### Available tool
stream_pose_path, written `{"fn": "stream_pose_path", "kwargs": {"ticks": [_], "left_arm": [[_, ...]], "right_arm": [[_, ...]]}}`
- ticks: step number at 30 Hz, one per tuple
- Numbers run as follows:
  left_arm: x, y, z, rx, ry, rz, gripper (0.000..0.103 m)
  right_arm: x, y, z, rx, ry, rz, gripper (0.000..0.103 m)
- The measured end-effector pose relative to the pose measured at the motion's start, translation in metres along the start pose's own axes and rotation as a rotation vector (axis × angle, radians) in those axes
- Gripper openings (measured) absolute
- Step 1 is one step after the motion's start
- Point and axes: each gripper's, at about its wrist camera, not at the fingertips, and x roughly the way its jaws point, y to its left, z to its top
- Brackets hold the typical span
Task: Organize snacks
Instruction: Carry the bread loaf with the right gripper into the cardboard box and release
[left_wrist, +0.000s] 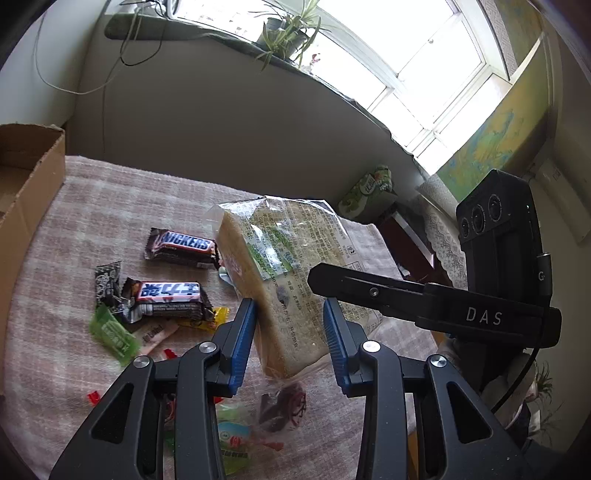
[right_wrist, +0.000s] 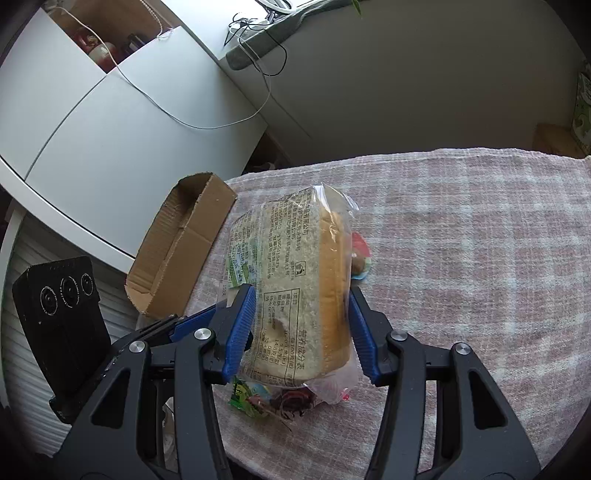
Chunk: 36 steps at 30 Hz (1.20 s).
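Cardboard box (right_wrist: 181, 247) sits at the table's left edge; loose snack bars (left_wrist: 173, 273) lie on the checked cloth (right_wrist: 480, 240) near it. Bagged bread (right_wrist: 295, 288) stands on edge at centre, lifted slightly over small sweets. Left gripper (left_wrist: 290, 343): jaws part-open astride the loaf, contact unclear. Right gripper (right_wrist: 301, 328): pads pressed on both broad faces, holding the loaf. Judged light, soft, crushable, with slippery film; grip the crust faces mid-height with minimal force.
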Motion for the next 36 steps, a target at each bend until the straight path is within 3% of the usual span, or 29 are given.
{"fn": "stream_pose_path", "kwargs": {"ticks": [11, 21, 29, 36], "left_arm": [[-0.072, 0.048, 0.001, -0.047, -0.137, 0.072, 0.035], [-0.132, 0.101, -0.005, -0.136, -0.244, 0.177, 0.035], [-0.158, 0.138, -0.011, -0.199, -0.281, 0.259, 0.035], [-0.163, 0.164, -0.014, -0.23, -0.29, 0.332, 0.035]], "right_arm": [[0.029, 0.082, 0.018, -0.12, 0.019, 0.064, 0.053], [0.084, 0.163, 0.027, -0.235, 0.088, 0.148, 0.053], [0.131, 0.209, 0.029, -0.292, 0.153, 0.198, 0.053], [0.163, 0.225, 0.029, -0.33, 0.194, 0.203, 0.054]]}}
